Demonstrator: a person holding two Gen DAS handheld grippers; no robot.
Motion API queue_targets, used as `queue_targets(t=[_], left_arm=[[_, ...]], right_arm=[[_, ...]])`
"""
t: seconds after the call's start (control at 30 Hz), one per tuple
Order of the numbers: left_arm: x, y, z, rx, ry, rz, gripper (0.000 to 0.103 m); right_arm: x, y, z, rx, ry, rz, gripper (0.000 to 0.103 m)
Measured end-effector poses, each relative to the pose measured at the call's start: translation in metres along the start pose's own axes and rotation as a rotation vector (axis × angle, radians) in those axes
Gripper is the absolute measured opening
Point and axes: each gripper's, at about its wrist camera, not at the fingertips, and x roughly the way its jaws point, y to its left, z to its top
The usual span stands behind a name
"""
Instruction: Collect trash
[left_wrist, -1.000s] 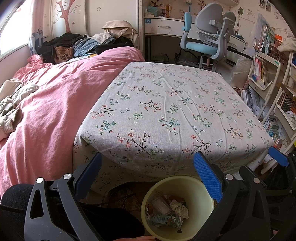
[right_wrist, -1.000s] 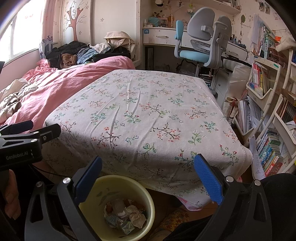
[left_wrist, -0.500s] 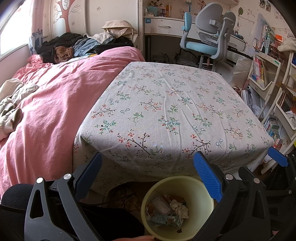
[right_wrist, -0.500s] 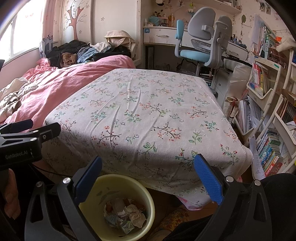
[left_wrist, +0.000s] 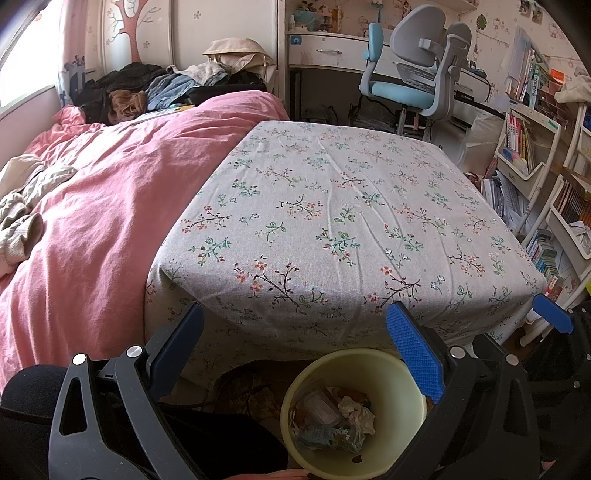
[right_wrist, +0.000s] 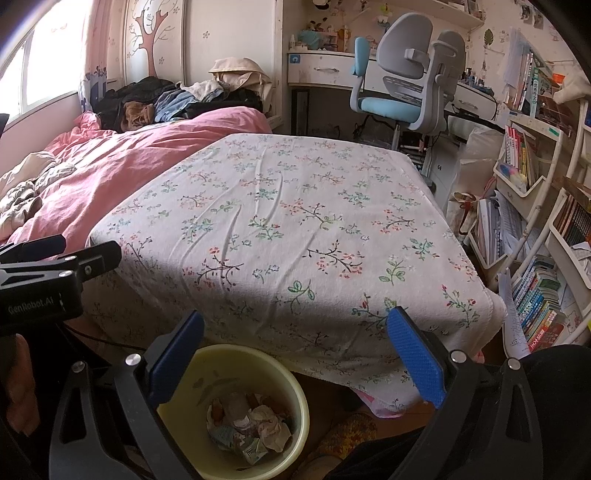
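The pale yellow plastic bin (left_wrist: 354, 410) of crumpled paper trash (right_wrist: 251, 424) stood on the floor against the floral-clothed table (left_wrist: 332, 206), unchanged from a second earlier. Both the left gripper (left_wrist: 295, 354) and right gripper (right_wrist: 295, 354) stayed spread and empty; collecting looked finished. The bin's near rim was cut off.

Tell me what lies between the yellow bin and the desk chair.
The floral-cloth table fills the stretch from the yellow bin to the desk chair, per both views.
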Motion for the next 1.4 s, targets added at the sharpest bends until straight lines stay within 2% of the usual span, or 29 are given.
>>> queue_targets(t=[0.97,1.4], left_arm=[[0.0005,0.0007,-0.0011,-0.003,0.005,-0.004,0.096],[0.0019,-0.0003,-0.0023,-0.014,0.02,-0.01,0.096]], right_arm=[[0.0049,0.0021,0.0014,-0.017,0.013,0.003,0.095],[0.01,0.0008,0.0024,-0.029,0.039,-0.027,0.095]])
